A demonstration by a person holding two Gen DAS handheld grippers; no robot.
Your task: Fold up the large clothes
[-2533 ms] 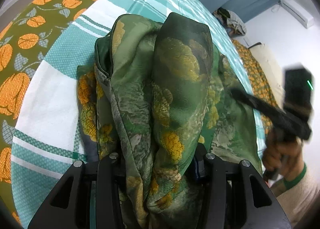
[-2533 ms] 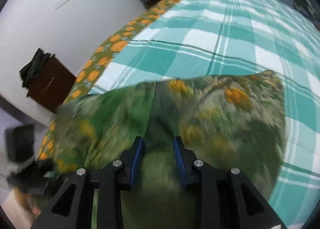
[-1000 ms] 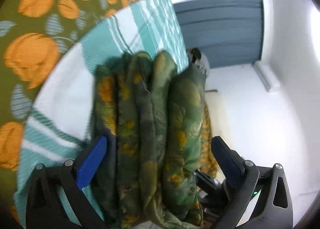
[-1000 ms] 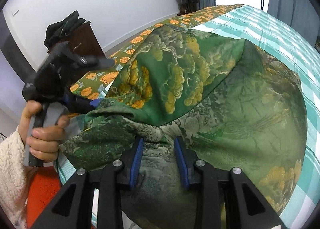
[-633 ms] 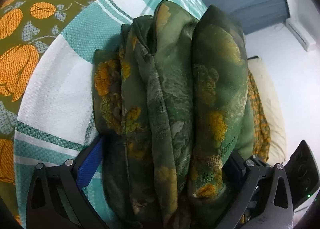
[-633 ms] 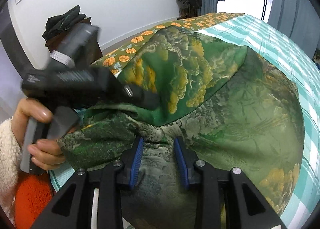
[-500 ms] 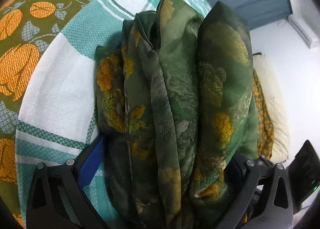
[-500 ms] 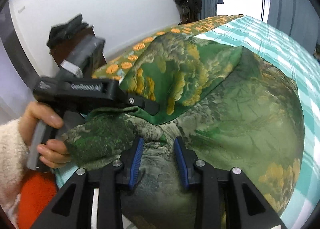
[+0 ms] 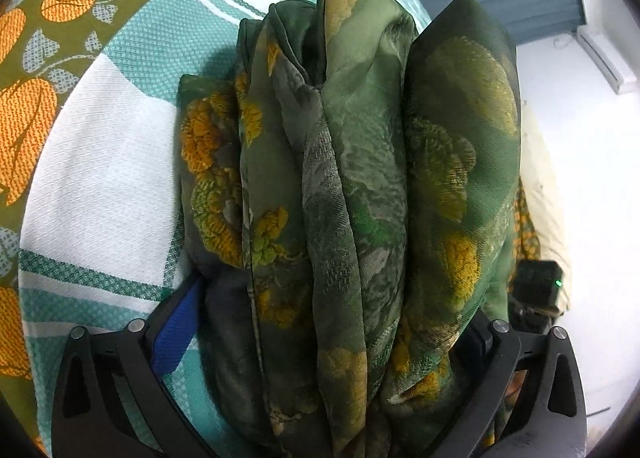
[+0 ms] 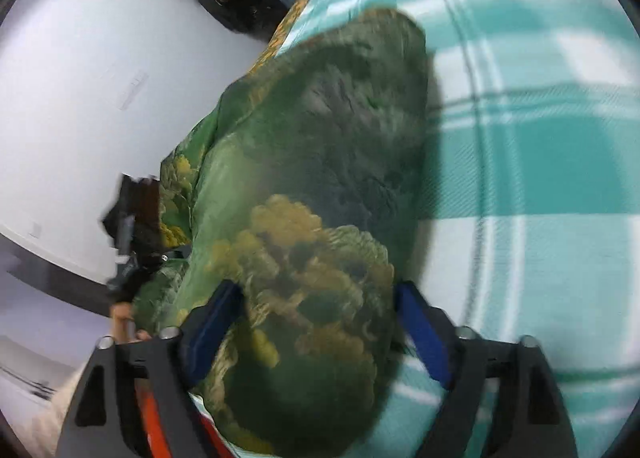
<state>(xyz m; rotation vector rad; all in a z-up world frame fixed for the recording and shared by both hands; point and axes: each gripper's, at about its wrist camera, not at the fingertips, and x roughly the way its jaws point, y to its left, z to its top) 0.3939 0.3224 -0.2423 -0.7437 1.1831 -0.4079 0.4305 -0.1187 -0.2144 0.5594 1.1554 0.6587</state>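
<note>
Garment: the green floral garment [image 9: 360, 198] is bunched into a thick, many-layered bundle lying on the teal checked bedspread [image 9: 100, 178], near the edge where the orange-leaf sheet [image 9: 28, 118] shows.

Left tongs: my left tongs [image 9: 320, 338] stand wide, one blue-padded finger on each side of the near end of the bundle. The folds fill the gap, but I cannot tell whether the pads press on it.

Right tongs: my right tongs [image 10: 316, 322] are also spread wide, straddling the other end of the bundle. The cloth lies between the blue pads rather than pinched. This view is blurred, so fine contact is unclear.

Other rig: the left gripper body shows dark at the left of the right wrist view, beside the cloth.

Handling: I judge the fabric thin, silky and slippery, light for its bulk, with no stiffness. The stacked layers will likely slide apart if I grip only the outer one.

Where to hold: I would close on the whole stack at each end, deep between the fingers, so that all the folds are caught together.

Risk: a shallow grip may let the inner folds spill out.
</note>
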